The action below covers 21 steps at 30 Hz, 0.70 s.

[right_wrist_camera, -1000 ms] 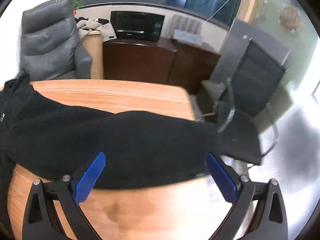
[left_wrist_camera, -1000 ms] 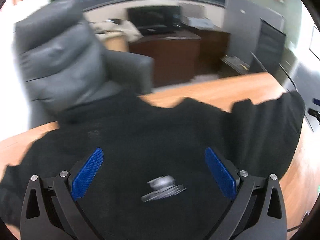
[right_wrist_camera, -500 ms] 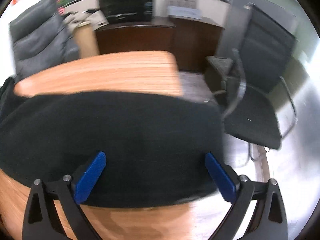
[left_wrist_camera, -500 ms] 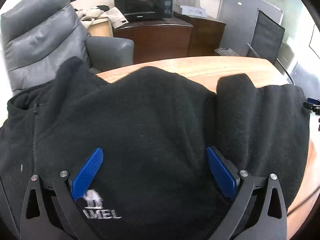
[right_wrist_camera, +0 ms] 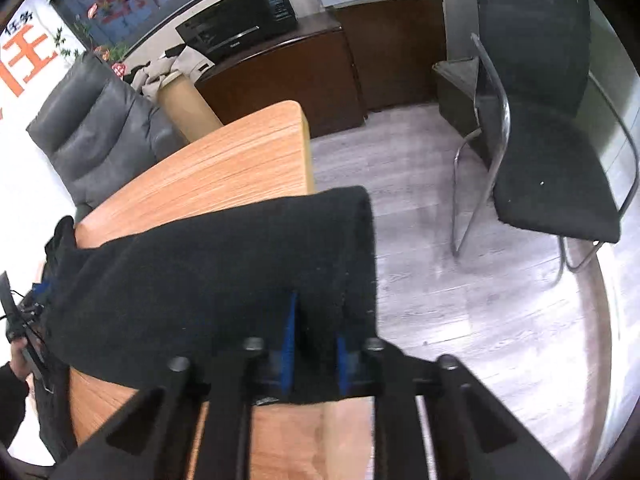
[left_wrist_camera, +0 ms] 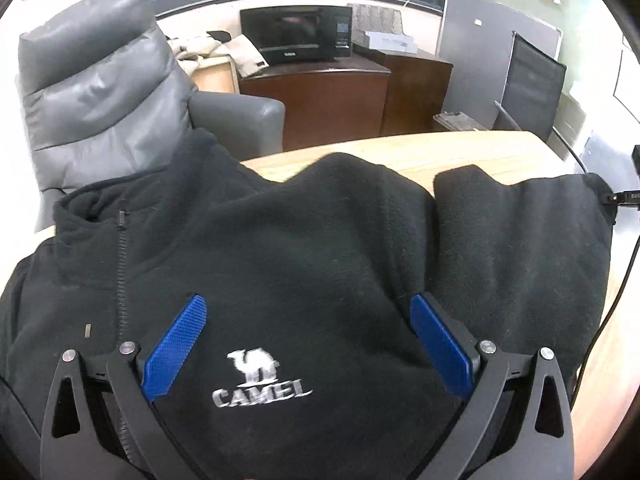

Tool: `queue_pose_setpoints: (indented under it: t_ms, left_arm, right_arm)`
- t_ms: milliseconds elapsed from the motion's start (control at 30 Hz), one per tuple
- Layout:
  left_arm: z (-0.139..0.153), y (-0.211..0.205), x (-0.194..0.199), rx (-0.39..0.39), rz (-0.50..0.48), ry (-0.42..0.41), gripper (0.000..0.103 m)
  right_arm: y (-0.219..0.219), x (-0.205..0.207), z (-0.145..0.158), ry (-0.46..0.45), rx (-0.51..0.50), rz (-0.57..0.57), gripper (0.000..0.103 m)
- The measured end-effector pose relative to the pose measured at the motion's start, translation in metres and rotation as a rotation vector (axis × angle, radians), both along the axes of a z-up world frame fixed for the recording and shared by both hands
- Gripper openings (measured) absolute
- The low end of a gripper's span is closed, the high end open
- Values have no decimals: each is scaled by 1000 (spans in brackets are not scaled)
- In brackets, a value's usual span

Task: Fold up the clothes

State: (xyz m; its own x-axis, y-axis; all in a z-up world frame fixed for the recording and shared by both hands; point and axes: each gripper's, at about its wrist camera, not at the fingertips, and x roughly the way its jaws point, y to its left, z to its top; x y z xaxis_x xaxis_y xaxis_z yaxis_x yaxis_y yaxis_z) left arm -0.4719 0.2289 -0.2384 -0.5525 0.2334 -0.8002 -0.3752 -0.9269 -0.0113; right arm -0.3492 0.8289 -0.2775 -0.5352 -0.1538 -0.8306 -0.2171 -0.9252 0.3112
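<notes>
A black fleece jacket [left_wrist_camera: 304,248] with a white CAMEL logo [left_wrist_camera: 260,380] and a front zipper lies spread on the wooden table [left_wrist_camera: 420,152]. My left gripper [left_wrist_camera: 308,312] is open above the jacket's chest, its blue pads either side of the logo. In the right wrist view my right gripper [right_wrist_camera: 316,340] is shut on the end of the jacket's black sleeve [right_wrist_camera: 224,280], which stretches left over the table [right_wrist_camera: 224,176] towards the jacket body.
A grey leather armchair [left_wrist_camera: 104,92] stands behind the table at the left. A black mesh chair [right_wrist_camera: 548,148] stands on the grey floor to the right. A dark cabinet with a microwave [left_wrist_camera: 296,40] is at the back. A black cable [left_wrist_camera: 608,312] lies by the right edge.
My right gripper has closed on the sleeve end and tilted. My left gripper stayed open and drew back slightly, showing the whole logo.
</notes>
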Motion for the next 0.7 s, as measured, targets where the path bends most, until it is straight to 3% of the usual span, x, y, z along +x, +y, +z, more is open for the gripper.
queue_pose_setpoints:
  t_ms: [100,200,333,433,600,700]
  left_arm:
    - [-1,-32,9,6,30,-17,103]
    - [-3,-63,18,12,61,-35,103]
    - [-5,-106,30,20,101,-58,103]
    - [-2,-140,43,25,130,-67,103]
    - [32,-224,95,30,162,-21,103]
    - [52,-275,127,33,181,7,103]
  right_arm:
    - [-27,8,48,106,81,0,7]
    - [-81,20,126,244,158,43,6]
    - [-185,25,233,403,183,164,6]
    - [-280,19,290,469,158,297,6]
    - [-440,-22,310,444,86,480,6]
    - [-521,-47,273,406,67,538,6]
